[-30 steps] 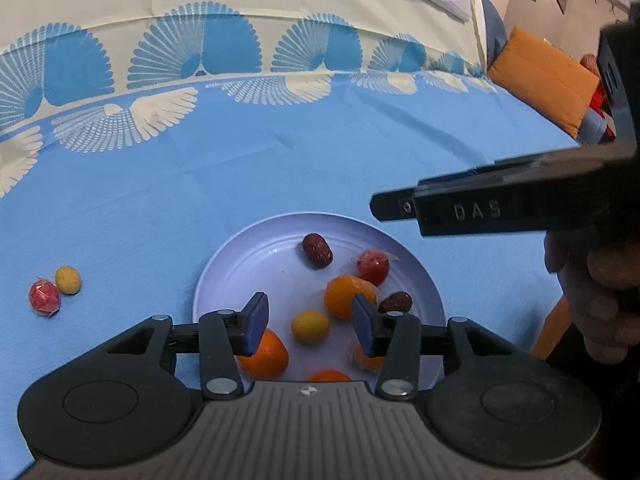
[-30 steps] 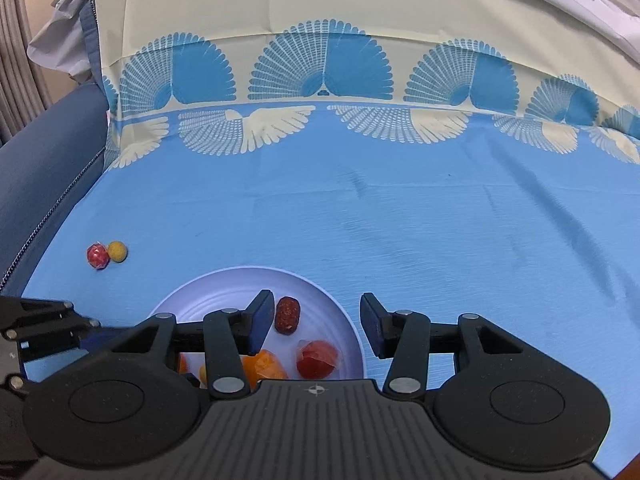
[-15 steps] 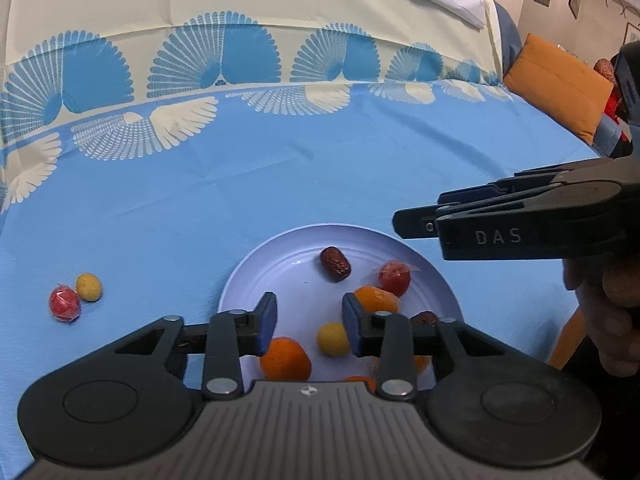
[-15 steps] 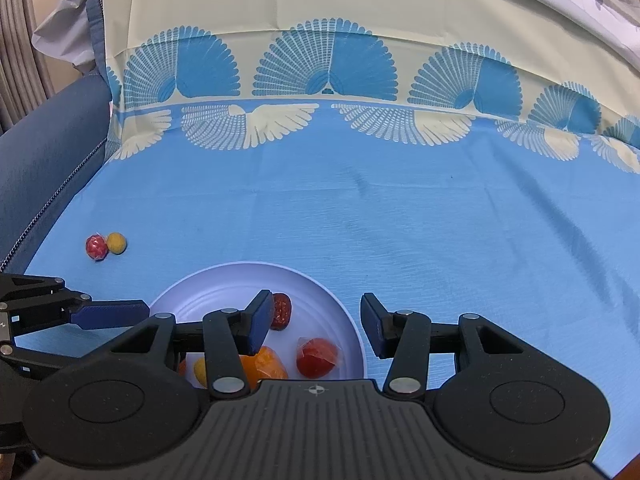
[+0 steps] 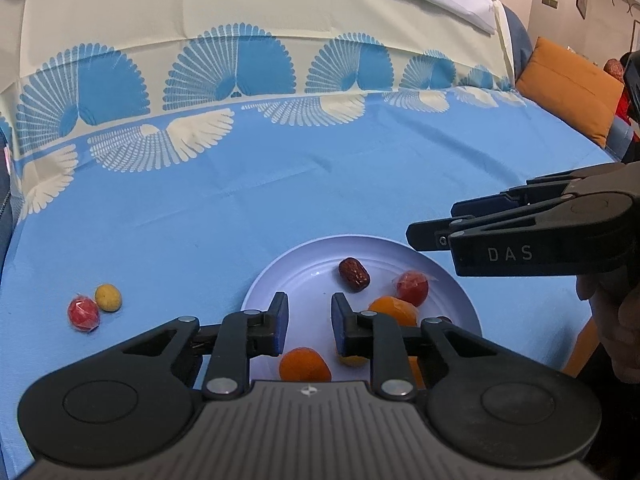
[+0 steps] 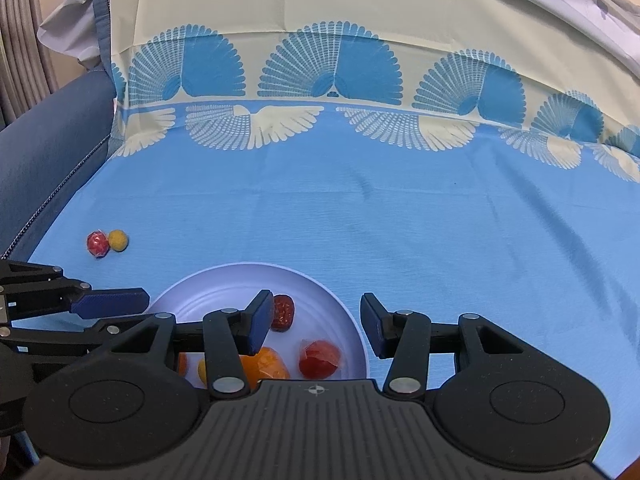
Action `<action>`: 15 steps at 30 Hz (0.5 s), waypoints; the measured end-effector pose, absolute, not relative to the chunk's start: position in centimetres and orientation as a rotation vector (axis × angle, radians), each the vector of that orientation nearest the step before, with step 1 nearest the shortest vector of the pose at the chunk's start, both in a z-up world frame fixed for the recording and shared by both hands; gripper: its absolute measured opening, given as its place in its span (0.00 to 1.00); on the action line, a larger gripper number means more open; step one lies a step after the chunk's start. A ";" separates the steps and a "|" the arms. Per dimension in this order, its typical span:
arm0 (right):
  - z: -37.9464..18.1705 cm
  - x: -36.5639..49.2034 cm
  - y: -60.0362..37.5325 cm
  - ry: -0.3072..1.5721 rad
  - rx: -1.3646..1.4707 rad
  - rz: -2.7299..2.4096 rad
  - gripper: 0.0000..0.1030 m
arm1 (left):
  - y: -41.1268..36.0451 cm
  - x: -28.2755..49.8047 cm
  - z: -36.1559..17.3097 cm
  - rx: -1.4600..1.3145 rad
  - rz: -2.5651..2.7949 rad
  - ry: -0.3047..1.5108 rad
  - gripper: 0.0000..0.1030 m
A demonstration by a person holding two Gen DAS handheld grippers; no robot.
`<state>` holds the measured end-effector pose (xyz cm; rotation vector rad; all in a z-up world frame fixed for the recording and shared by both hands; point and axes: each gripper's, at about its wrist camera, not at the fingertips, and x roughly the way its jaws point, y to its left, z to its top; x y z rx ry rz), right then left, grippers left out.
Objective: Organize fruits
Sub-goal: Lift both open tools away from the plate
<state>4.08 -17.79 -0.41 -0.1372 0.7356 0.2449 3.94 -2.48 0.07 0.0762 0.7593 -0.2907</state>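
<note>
Left gripper (image 5: 308, 316) above pale plate (image 5: 276, 280), jaws closing on nothing, only bare plate between them. Right gripper (image 6: 316, 322) released, parted over plate's 3 o'clock rim, empty. On plate: red date (image 5: 354, 274), wrapped red fruit (image 5: 412, 288), oranges (image 5: 305, 364). Off plate at 9 o'clock on blue sheet (image 5: 320, 184): red fruit (image 5: 83, 314) touching yellow fruit (image 5: 108, 298).

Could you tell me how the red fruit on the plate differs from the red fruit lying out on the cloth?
The plate's red fruit sits inside the plate among orange fruits and a date; the cloth's red fruit lies off the plate, beside a yellow fruit. The first is near the right gripper; the second lies far left. Both are small, round and look wrapped.
</note>
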 end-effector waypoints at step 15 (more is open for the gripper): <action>-0.3 4.1 -17.1 0.713 -0.165 0.231 0.49 | -2.0 3.6 1.8 0.178 -0.188 0.646 0.25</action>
